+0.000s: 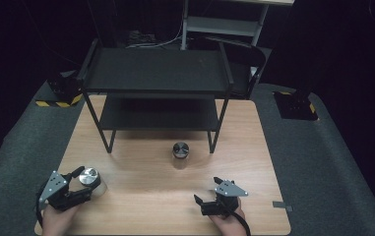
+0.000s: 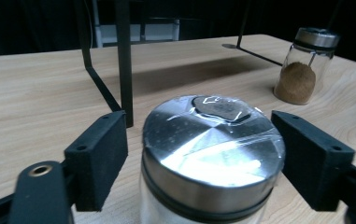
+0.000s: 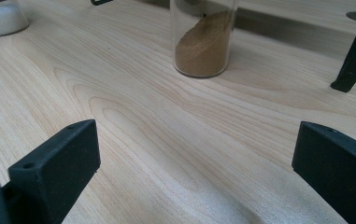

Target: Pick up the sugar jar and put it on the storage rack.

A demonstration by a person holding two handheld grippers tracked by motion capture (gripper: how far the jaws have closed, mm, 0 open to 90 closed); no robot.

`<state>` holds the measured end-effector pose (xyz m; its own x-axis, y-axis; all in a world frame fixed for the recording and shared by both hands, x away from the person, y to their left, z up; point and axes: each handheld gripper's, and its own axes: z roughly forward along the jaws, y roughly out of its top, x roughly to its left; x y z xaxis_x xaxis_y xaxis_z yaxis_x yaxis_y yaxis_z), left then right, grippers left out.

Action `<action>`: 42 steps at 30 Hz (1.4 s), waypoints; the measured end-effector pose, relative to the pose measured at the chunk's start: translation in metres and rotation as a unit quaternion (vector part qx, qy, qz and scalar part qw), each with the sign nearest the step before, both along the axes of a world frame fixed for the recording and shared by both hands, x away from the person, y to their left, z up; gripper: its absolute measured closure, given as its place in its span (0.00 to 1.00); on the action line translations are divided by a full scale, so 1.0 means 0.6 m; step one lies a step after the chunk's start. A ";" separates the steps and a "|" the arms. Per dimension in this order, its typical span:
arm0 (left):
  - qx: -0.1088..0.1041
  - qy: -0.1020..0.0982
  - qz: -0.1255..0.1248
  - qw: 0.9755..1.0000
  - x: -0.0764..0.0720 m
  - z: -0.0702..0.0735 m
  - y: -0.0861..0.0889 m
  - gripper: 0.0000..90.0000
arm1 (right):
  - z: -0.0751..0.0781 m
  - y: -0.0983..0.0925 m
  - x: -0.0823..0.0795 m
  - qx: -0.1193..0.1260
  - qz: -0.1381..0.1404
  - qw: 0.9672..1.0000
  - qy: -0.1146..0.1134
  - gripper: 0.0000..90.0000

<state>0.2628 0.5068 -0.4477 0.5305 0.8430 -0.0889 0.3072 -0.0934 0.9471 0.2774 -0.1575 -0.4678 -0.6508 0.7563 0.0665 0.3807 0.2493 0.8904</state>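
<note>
Wooden table (image 1: 140,206) under dim light, dark floor all round, black two-tier rack (image 1: 155,73) standing on the far half. Near the front-left corner stands the near jar (image 1: 90,178), a glass jar with a shiny metal lid and a white fill at its base in the right gripper view (image 3: 0,18). Left gripper (image 1: 79,181) brackets it: in the left gripper view the lid (image 2: 213,144) sits between the two black pads (image 2: 102,156), a narrow gap visible on each side at lid height, so jaws are partly closed around the jar but no pressing contact is seen; contact lower on the glass cannot be told. Jar is close to the table's left edge and well short of the front edge. Rack's front-left leg (image 2: 124,60) stands just behind the jar. Second jar (image 1: 180,150), metal lid, brown powder inside (image 3: 203,46), stands at mid-table just in front of the rack's lower shelf, near the front-right leg (image 1: 213,137). Bare wood lies between the two jars. Right gripper (image 1: 208,195) rests near the front edge at right, jaws spread wide with nothing between them, open board ahead of it up to the brown-powder jar.
</note>
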 end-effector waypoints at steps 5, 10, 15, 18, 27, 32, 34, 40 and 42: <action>0.003 -0.004 -0.003 1.000 -0.001 -0.001 -0.001 0.29 | 0.000 0.000 0.000 -0.001 0.001 1.000 0.000 0.01; 0.011 -0.011 -0.007 1.000 -0.003 -0.003 -0.004 0.35 | 0.000 0.000 0.000 -0.001 0.002 1.000 -0.001 0.01; 0.021 -0.020 -0.009 1.000 -0.005 -0.003 -0.006 0.38 | 0.000 0.000 0.000 -0.001 0.003 1.000 -0.001 0.01; 0.022 -0.022 -0.008 0.999 -0.007 -0.003 -0.007 0.38 | 0.000 0.000 0.001 -0.001 0.003 1.000 -0.001 0.01; 0.030 -0.027 -0.003 0.999 -0.011 -0.002 -0.016 0.38 | 0.000 -0.001 0.001 0.000 0.005 1.000 -0.001 0.01; 0.025 -0.024 -0.009 0.999 -0.009 -0.001 -0.017 0.38 | 0.000 -0.001 0.001 0.000 0.005 1.000 -0.001 0.01; 0.023 -0.024 -0.010 0.999 -0.008 -0.001 -0.017 0.38 | 0.000 -0.002 0.002 0.001 0.006 1.000 -0.001 0.01; 0.006 -0.019 -0.016 1.000 -0.008 0.008 -0.019 0.38 | -0.001 -0.003 0.002 0.003 0.006 1.000 0.000 0.01; 0.009 -0.021 -0.015 1.000 -0.011 0.014 -0.025 0.38 | -0.001 -0.002 0.001 0.002 0.005 1.000 -0.001 0.01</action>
